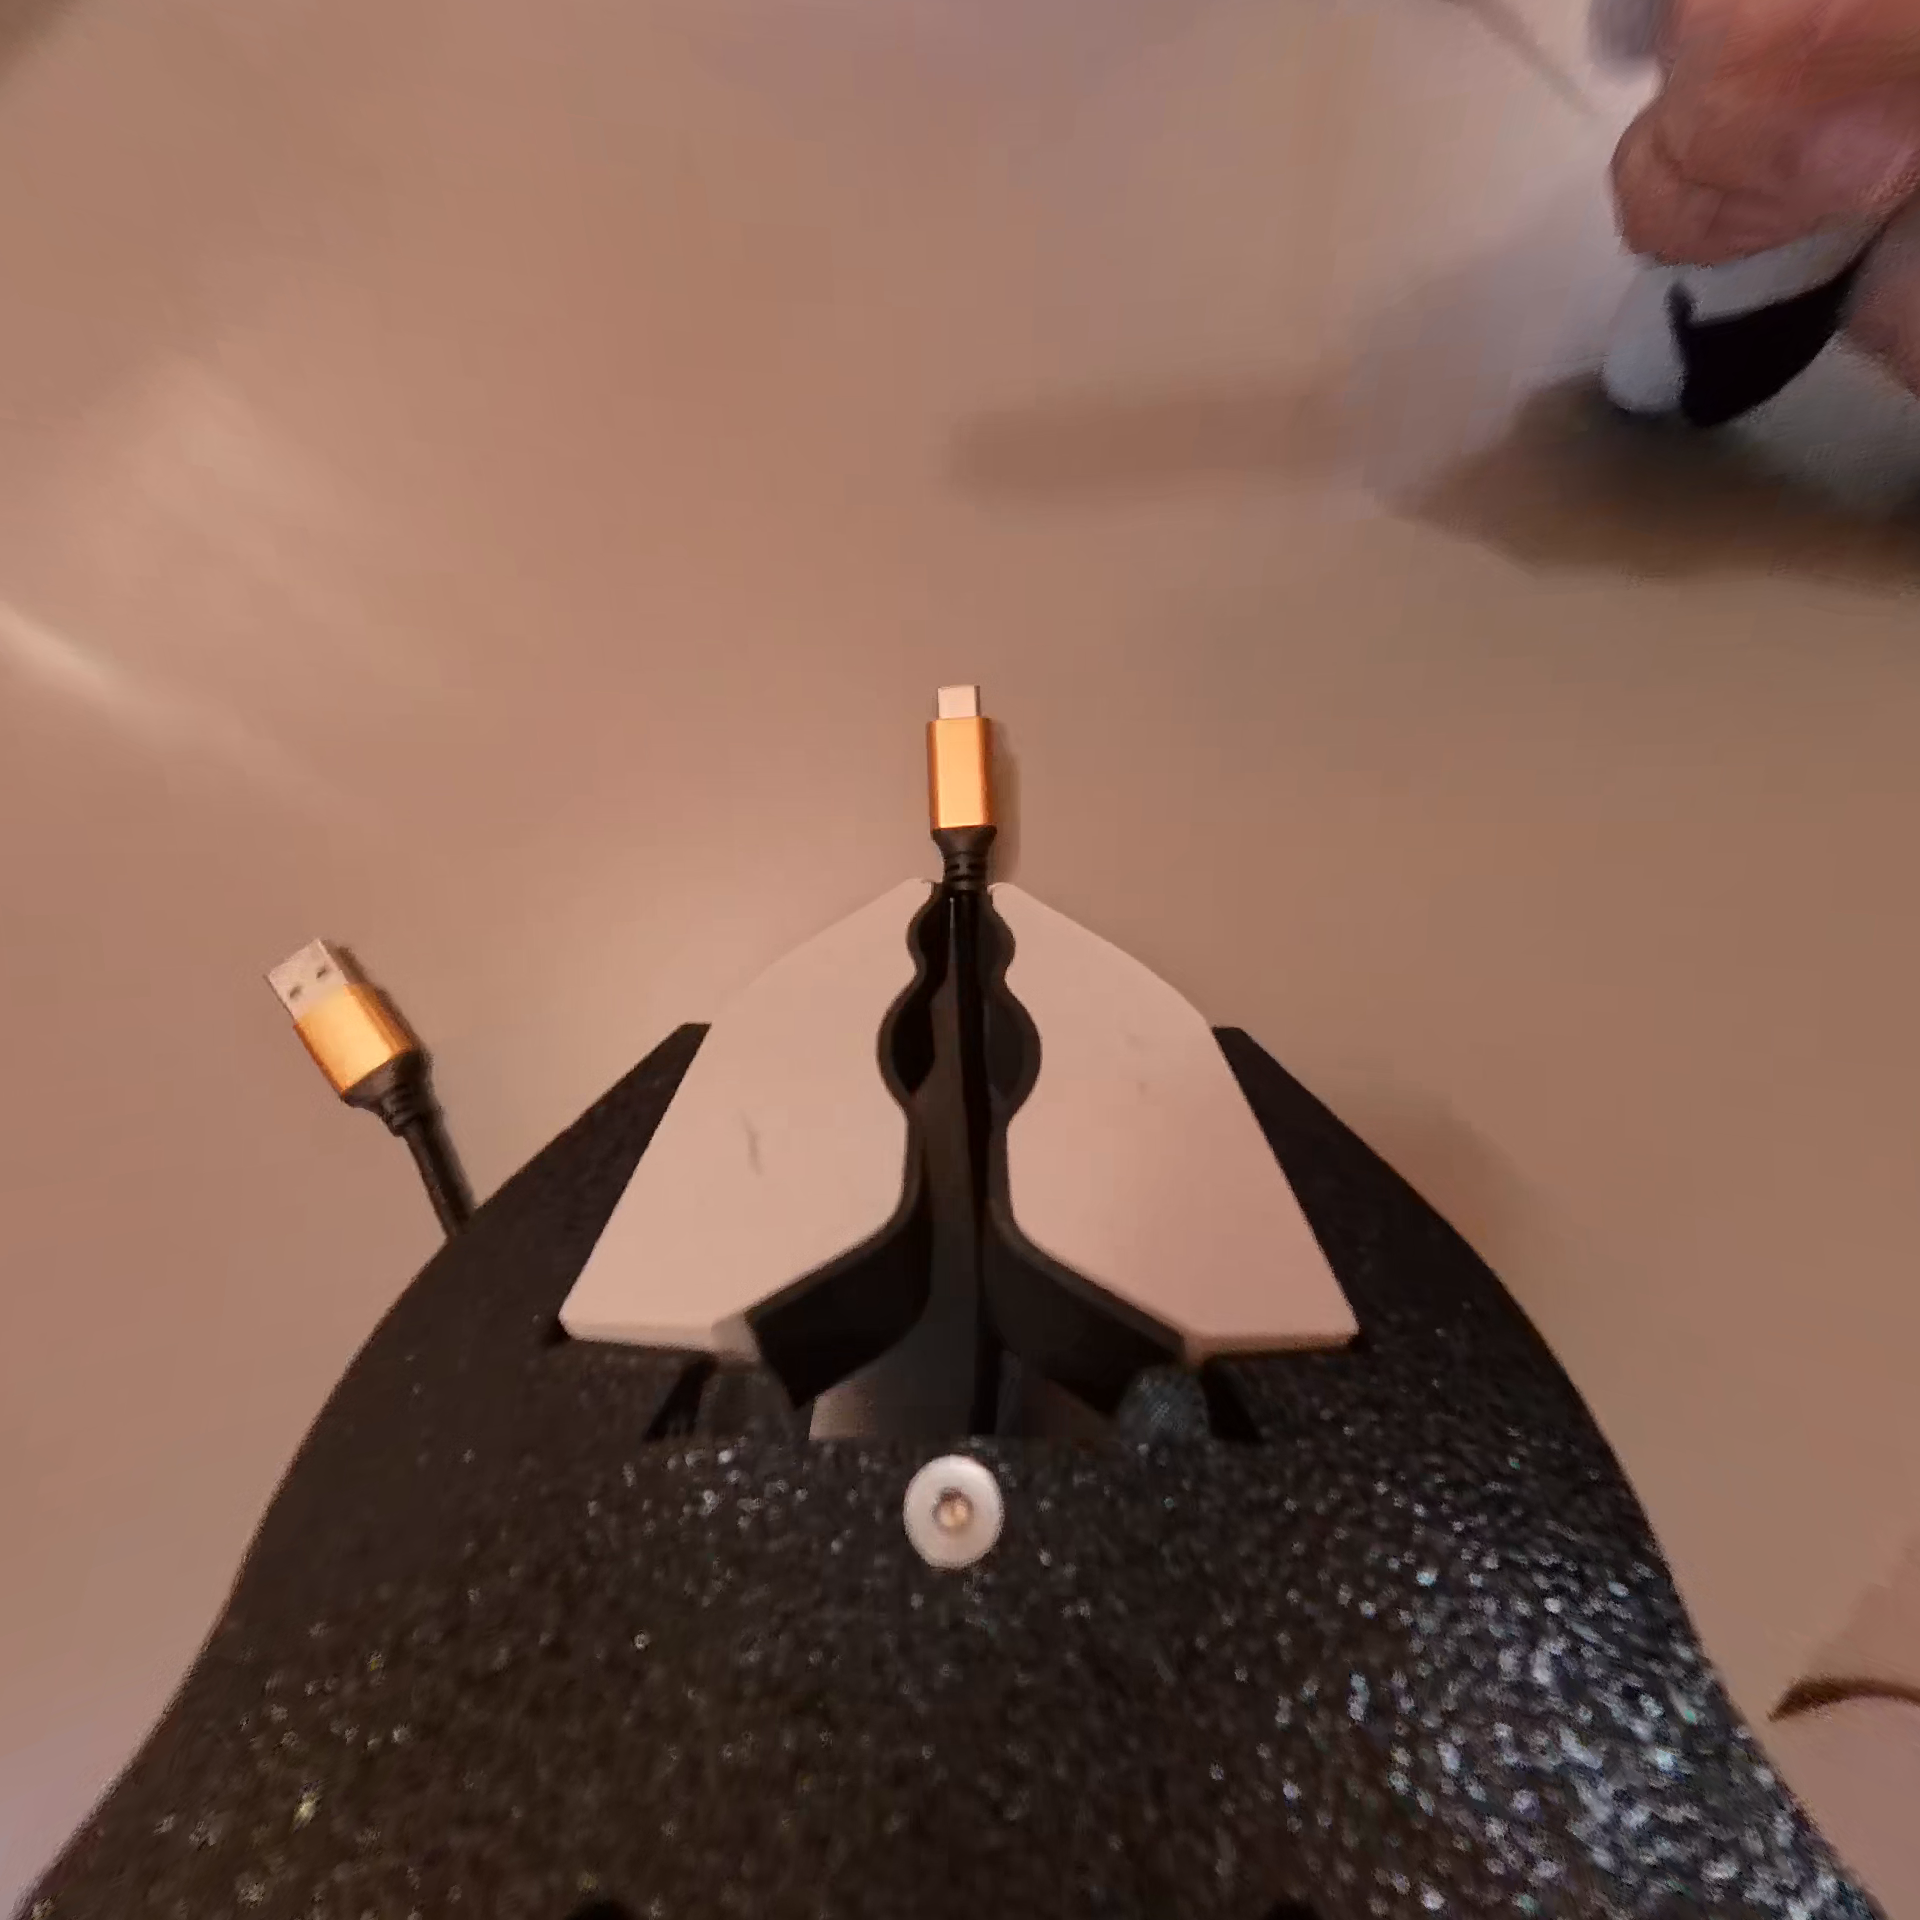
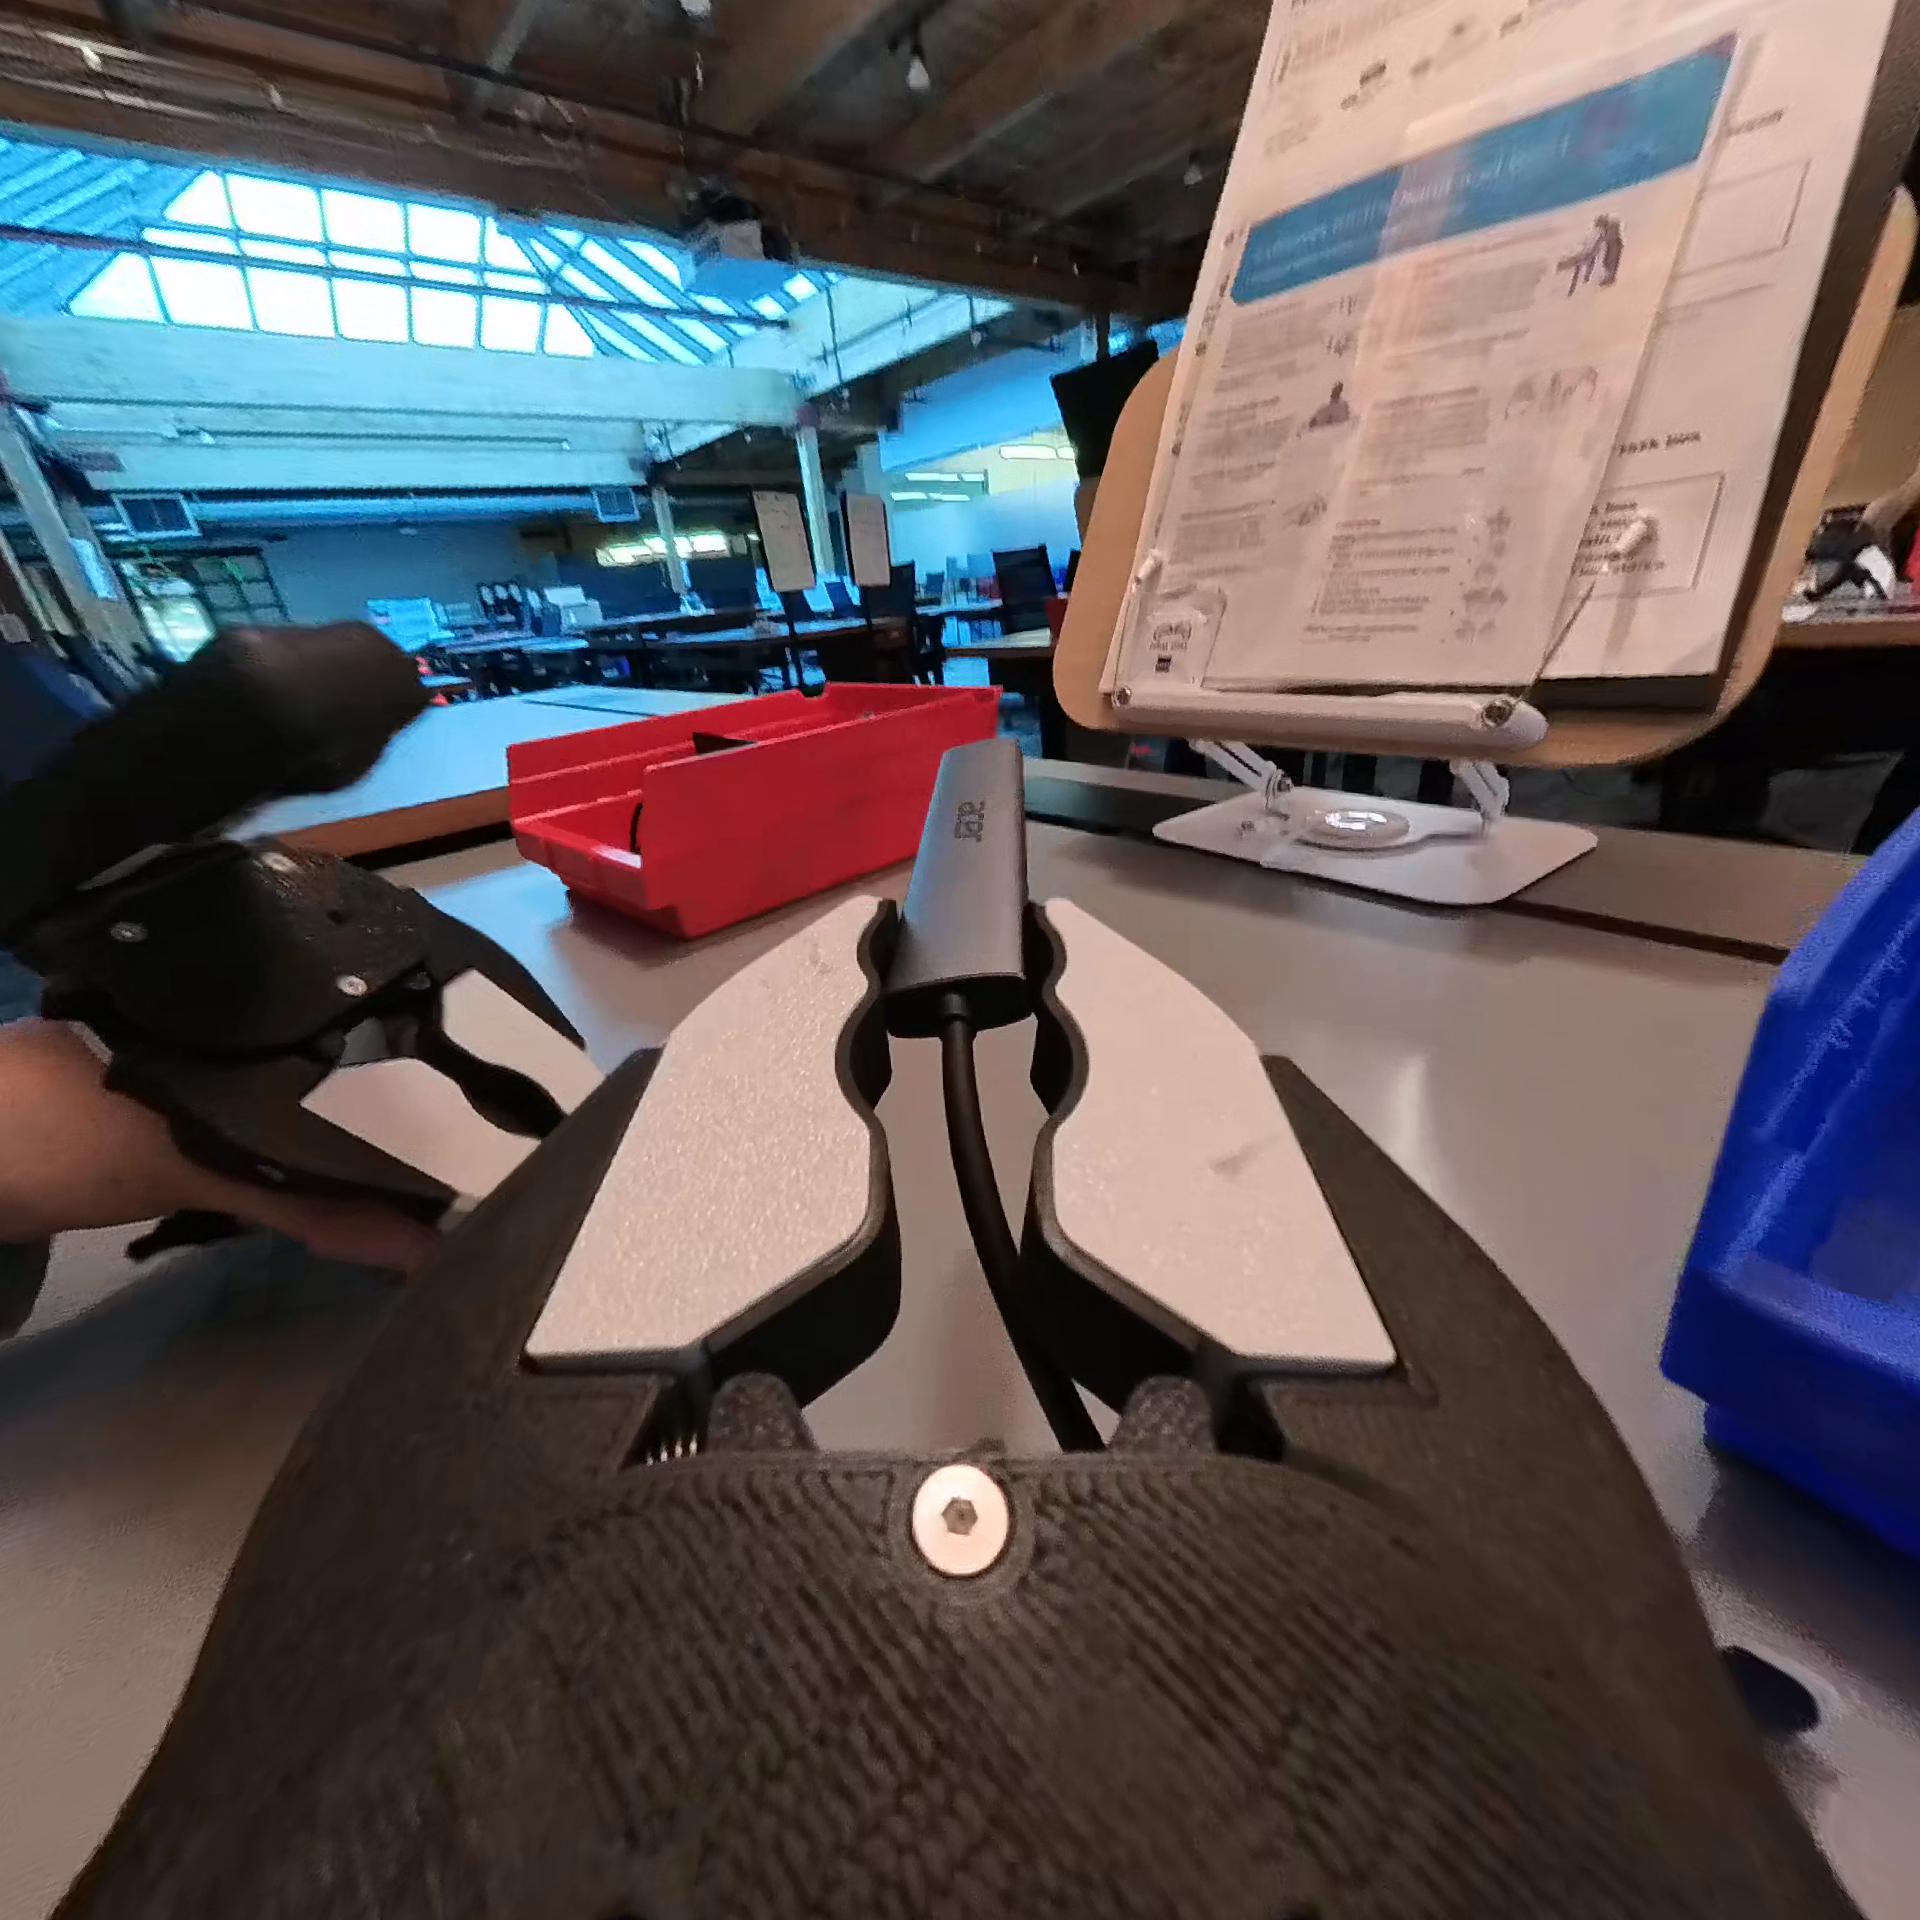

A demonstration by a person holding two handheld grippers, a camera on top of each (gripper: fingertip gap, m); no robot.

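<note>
Left wrist view: left gripper (image 1: 961,883) is pinched tight on a black cable right behind its small orange plug (image 1: 959,769), which pokes out past the tips. The bigger orange plug (image 1: 338,1013) sits off to the left. The right gripper (image 2: 961,914) is clamped narrow on a grey adapter (image 2: 971,862), above the table (image 2: 1403,1039). A red bin (image 2: 758,810) is near the far edge and a blue bin (image 2: 1818,1195) is at the right edge.

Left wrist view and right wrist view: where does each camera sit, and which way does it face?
Left wrist view: on the left gripper, facing down at the tan table; fingers pinch a black cable with an orange-sleeved plug.
Right wrist view: on the right gripper, facing level across the grey table; fingers clamp a dark grey adapter.
Shared: each shows the other gripper.
</note>
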